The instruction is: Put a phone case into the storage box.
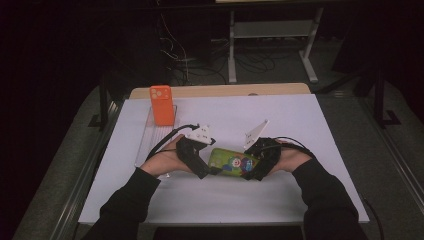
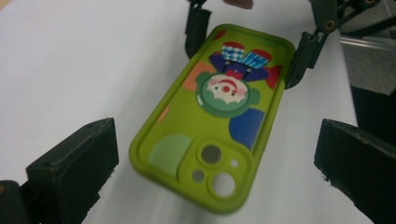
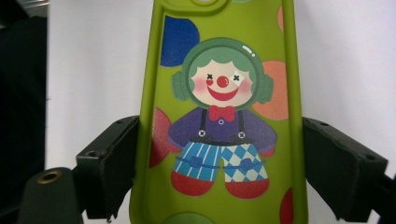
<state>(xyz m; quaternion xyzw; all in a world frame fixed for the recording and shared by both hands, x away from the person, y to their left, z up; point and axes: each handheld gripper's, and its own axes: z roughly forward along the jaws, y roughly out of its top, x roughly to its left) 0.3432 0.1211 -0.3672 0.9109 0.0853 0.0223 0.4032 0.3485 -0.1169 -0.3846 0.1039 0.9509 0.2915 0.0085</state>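
Right gripper (image 3: 219,172) fingers (image 3: 109,163) clamp the green clown phone case (image 3: 224,116) sides.

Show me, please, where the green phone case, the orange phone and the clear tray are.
green phone case (image 3: 224,116), right gripper view, on the clown's bow tie.
orange phone (image 1: 162,105), high view, middle of its back.
clear tray (image 1: 148,137), high view, bare part below the phone.

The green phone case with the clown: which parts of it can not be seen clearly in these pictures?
- Green phone case, right gripper view: both ends cut off by the frame's top and bottom.
- High view: the case is small, its ends covered by the left tongs and right tongs.
- Its underside faces the table in every view.
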